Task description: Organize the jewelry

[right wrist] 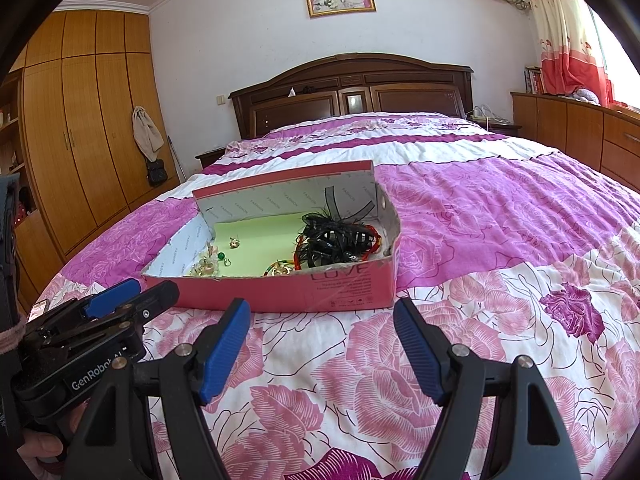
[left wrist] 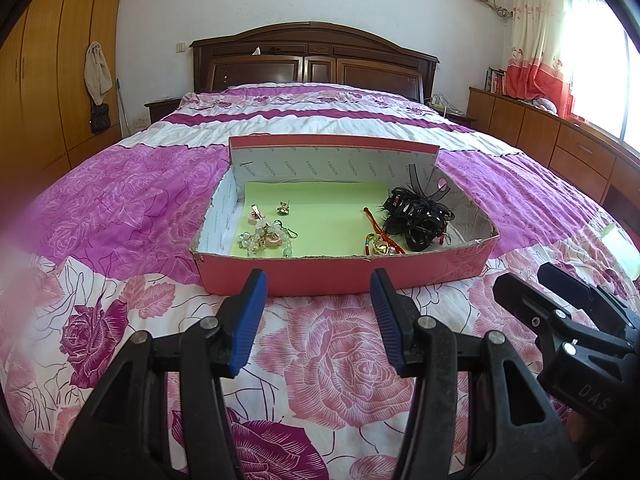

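Both the left gripper (left wrist: 318,280) and right gripper (right wrist: 322,312) hover with fingers apart and empty, near the bed's (left wrist: 340,360) foot edge before the pink box (left wrist: 344,272) of jewelry (left wrist: 266,234).

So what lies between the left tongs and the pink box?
Only bare floral bedspread between the left tongs and the box; the left wrist view shows it.

Jewelry (left wrist: 267,234) in box (left wrist: 340,276) on bed (left wrist: 132,200)

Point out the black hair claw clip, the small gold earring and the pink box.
black hair claw clip (left wrist: 420,220), left wrist view, on its dark body.
small gold earring (left wrist: 283,209), left wrist view, on the gold stud.
pink box (left wrist: 320,274), left wrist view, on its near wall.
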`<state>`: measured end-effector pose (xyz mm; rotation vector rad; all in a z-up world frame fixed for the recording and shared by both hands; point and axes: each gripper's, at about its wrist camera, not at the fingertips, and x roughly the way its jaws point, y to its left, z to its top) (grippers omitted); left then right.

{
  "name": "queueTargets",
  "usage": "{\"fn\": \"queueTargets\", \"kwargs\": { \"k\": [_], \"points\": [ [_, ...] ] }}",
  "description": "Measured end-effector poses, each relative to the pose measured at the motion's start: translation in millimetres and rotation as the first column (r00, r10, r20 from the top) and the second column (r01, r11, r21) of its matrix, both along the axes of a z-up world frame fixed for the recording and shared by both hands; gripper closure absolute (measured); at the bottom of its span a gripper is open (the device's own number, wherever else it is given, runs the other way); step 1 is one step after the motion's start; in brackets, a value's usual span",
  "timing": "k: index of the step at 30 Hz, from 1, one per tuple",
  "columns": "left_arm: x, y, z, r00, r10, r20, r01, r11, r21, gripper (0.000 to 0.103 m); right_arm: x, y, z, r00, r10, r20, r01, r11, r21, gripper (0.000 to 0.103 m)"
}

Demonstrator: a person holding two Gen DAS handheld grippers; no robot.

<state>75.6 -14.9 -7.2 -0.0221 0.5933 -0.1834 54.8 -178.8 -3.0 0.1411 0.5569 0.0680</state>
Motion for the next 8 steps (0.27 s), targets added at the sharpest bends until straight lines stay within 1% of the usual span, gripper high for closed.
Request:
{"fn": "queueTargets", "kwargs": {
  "k": [8],
  "points": [
    [0.1, 0.0, 0.0, 1.0, -0.002, -0.001, 0.002, 1.0, 0.001, 0.057, 0.1, -0.3, 0.0, 1.0, 0.0, 0.0, 0.0, 1.0, 0.0, 0.027]
  ]
}}
